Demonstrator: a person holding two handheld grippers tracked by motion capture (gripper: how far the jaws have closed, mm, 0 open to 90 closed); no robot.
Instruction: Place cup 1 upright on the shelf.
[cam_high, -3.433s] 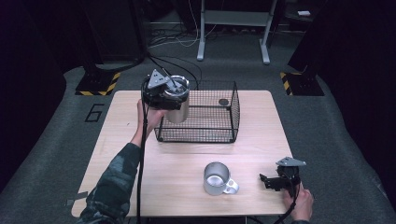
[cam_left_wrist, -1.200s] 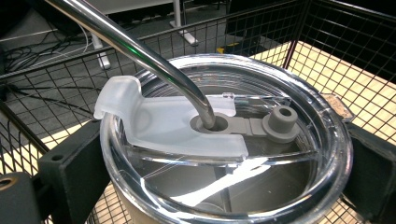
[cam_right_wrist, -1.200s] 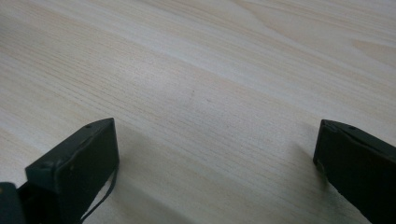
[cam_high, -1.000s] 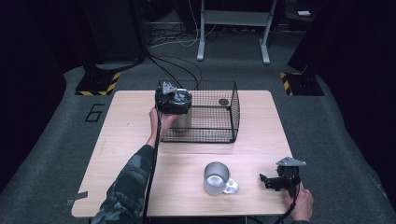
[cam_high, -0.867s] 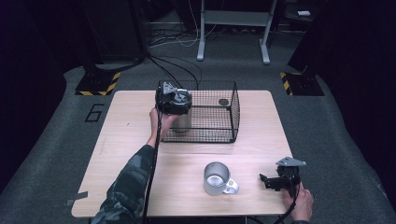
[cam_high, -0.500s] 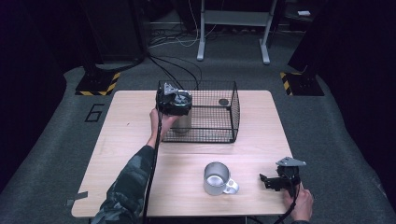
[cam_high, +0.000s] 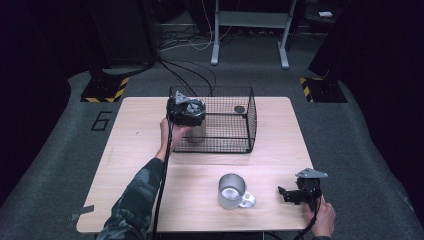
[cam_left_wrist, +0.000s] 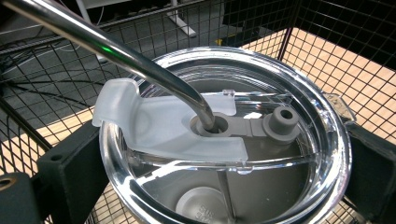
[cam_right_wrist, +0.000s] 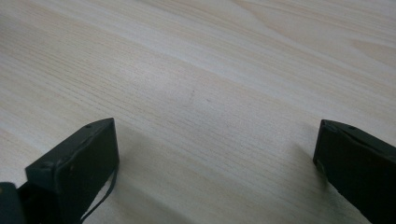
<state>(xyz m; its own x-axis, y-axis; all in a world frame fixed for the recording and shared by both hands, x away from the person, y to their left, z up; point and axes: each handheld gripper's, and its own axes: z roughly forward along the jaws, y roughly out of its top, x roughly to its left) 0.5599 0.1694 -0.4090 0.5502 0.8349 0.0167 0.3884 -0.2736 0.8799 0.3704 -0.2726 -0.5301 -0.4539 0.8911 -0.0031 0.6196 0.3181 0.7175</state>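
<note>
Writing: a large "6" is marked on the grey floor left of the table; small embossed lettering shows through the lid, too blurred to read.
Tumbler: a steel tumbler stands upright in the left end of the wire basket, closed by a clear lid with a metal straw through its middle hole.
Left gripper: the left gripper sits directly over the tumbler; in the left gripper view its jaws press the lid's rim from both sides, grasping the tumbler.
Right gripper: the right gripper rests low at the table's near right corner, jaws spread wide over bare wood, holding nothing.
Mug: a steel mug stands on the table just left of the right gripper, apart from it.
Basket contents: a small dark disc lies at the far right.
Surface: a light wooden table.
Room: dark, with grey carpet, trailing cables and yellow-black striped stand bases.
</note>
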